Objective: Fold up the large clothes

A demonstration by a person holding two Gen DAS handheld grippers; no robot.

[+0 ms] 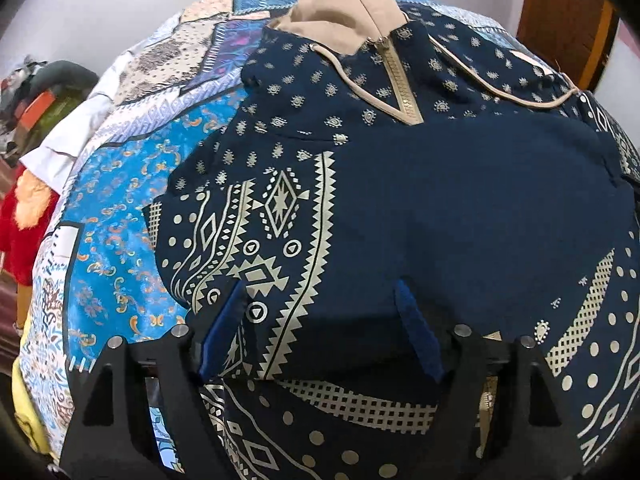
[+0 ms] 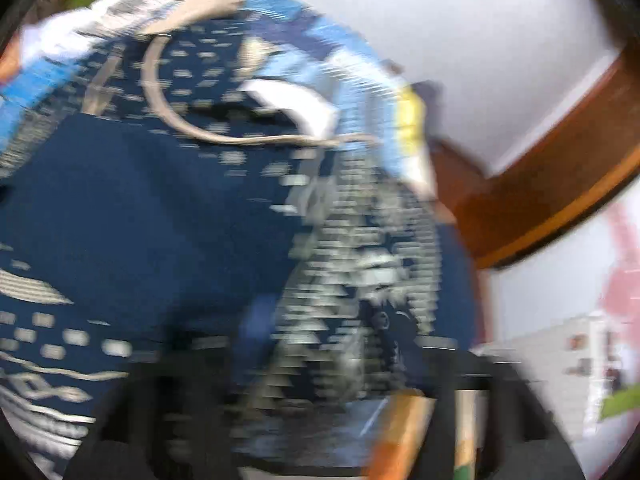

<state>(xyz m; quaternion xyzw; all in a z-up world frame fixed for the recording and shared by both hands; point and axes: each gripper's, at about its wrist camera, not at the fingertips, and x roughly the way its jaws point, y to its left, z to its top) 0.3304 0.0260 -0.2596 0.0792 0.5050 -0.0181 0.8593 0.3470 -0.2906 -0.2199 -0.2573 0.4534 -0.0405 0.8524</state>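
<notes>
navy garment [image 1: 460, 208] folded, between parted jaws

Left gripper [image 1: 320, 300]: two blue fingers [image 1: 416, 332], flat and tapering, with a felt-like face. Behind the jaws, black angular brackets flank each side, each with triangular cut-outs. Four round silver screw heads [image 1: 462, 329] sit on the bracket tops, two outside each finger.

Right gripper [image 2: 320, 320]: heavily blurred. One blue finger [image 2: 260, 320] discernible; black bracket shapes behind the jaws. Screws and markings cannot be made out.
</notes>
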